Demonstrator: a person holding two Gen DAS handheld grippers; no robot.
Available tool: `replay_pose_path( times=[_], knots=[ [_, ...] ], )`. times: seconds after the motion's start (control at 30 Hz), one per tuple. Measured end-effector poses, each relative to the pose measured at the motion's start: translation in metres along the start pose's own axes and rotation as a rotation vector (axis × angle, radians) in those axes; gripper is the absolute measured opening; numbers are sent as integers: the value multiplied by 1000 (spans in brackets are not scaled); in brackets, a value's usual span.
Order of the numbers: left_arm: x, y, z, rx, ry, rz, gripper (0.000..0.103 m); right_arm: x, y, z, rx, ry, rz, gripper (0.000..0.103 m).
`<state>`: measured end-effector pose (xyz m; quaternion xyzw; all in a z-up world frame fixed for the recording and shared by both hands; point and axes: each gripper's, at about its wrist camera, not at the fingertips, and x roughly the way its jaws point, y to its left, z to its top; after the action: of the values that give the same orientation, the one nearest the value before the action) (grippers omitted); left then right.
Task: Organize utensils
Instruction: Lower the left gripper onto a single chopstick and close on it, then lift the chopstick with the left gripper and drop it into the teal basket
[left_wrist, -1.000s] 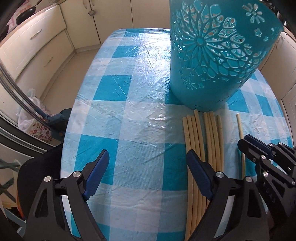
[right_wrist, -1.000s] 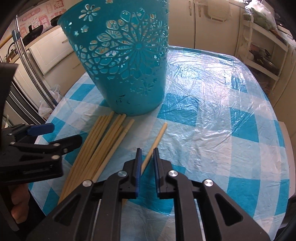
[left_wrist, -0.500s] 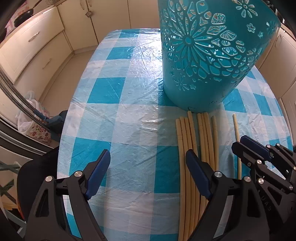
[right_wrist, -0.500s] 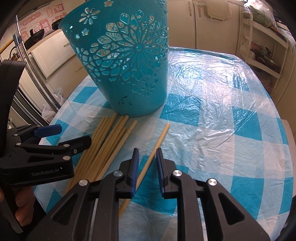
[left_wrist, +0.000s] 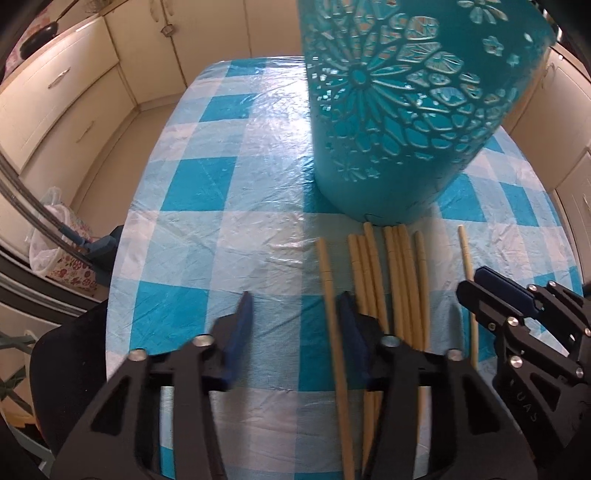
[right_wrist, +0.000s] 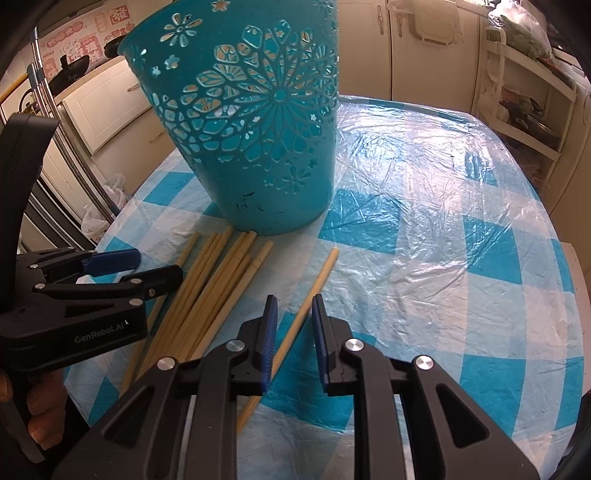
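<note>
Both claws work now: my left gripper (left_wrist: 295, 332) is closing, one pale bamboo chopstick (left_wrist: 334, 332) between its pads but not yet pressed. My right gripper (right_wrist: 293, 339) stands slightly apart over a lone chopstick (right_wrist: 310, 295), not pinching. I judge nothing is sorted yet: all sticks lie on the checked blue tablecloth (right_wrist: 424, 258) beside the teal perforated plastic basket (right_wrist: 258, 147).
</note>
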<state>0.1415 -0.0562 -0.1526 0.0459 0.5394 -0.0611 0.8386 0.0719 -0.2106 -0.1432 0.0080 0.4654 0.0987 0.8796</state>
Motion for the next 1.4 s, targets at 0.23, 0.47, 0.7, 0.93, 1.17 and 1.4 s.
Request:
replay_pose_path(
  times=[0.23, 0.47, 0.7, 0.93, 1.17, 1.4],
  knots=[
    [-2, 11, 13, -11, 40, -89, 5, -1, -2, 0, 8, -13, 6, 21],
    [-67, 59, 35, -131, -105, -169, 5, -2, -3, 0, 10, -15, 21, 28],
    [-173, 69, 75, -156, -463, -313, 5, -1, 0, 0, 7, -15, 21, 31],
    [-214, 40, 128, -194, -750, -322, 5, 1, 6, 0, -16, -23, 14, 37],
    [-180, 12, 168, -246, -818, -184, 5, 0, 5, -1, -20, -28, 12, 38],
    [-129, 5, 156, -242, -732, -122, 5, 0, 6, -1, -27, -28, 17, 42]
  ],
)
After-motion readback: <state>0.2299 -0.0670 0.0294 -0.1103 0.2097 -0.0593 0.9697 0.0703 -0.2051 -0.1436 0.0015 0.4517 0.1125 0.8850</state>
